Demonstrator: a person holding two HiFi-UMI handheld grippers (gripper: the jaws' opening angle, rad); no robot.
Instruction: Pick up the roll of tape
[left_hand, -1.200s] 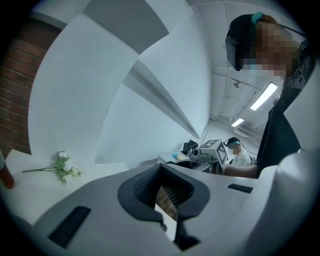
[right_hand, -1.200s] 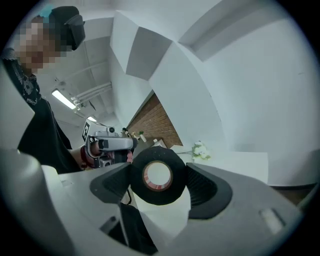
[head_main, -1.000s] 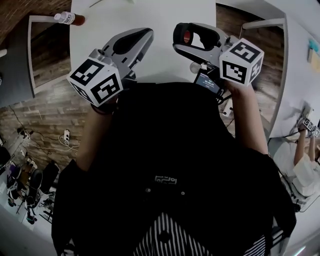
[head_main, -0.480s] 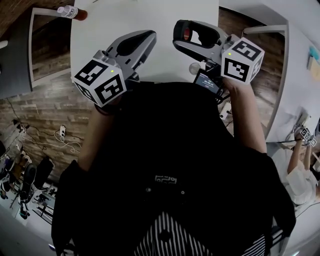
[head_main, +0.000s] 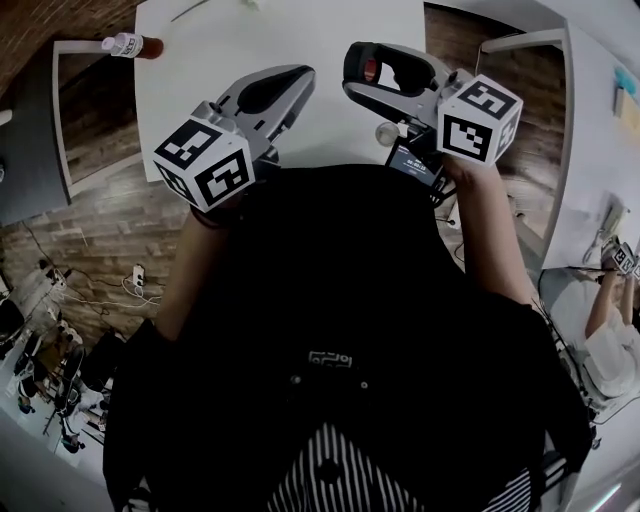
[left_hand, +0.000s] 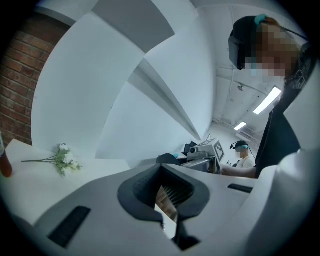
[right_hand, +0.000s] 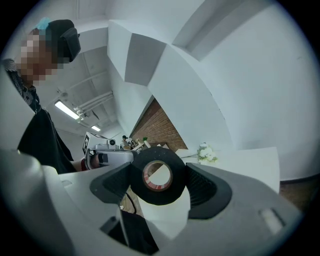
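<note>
Tape (right_hand: 158, 175) is pinched across its rim by the right hand-held gripper (head_main: 366, 70) above the table (head_main: 200, 60). Squeeze evenly and hold it level. The left hand-held gripper (left_hand: 167, 205) is pressed together, empty.

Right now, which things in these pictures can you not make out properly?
- Tape: in the head view, the right hand-held gripper hides most of it.
- Bottle: its label is too small to read in the head view, and the left edge cuts it off in the left gripper view.
- Flowers: the top edge cuts them off in the head view.
</note>
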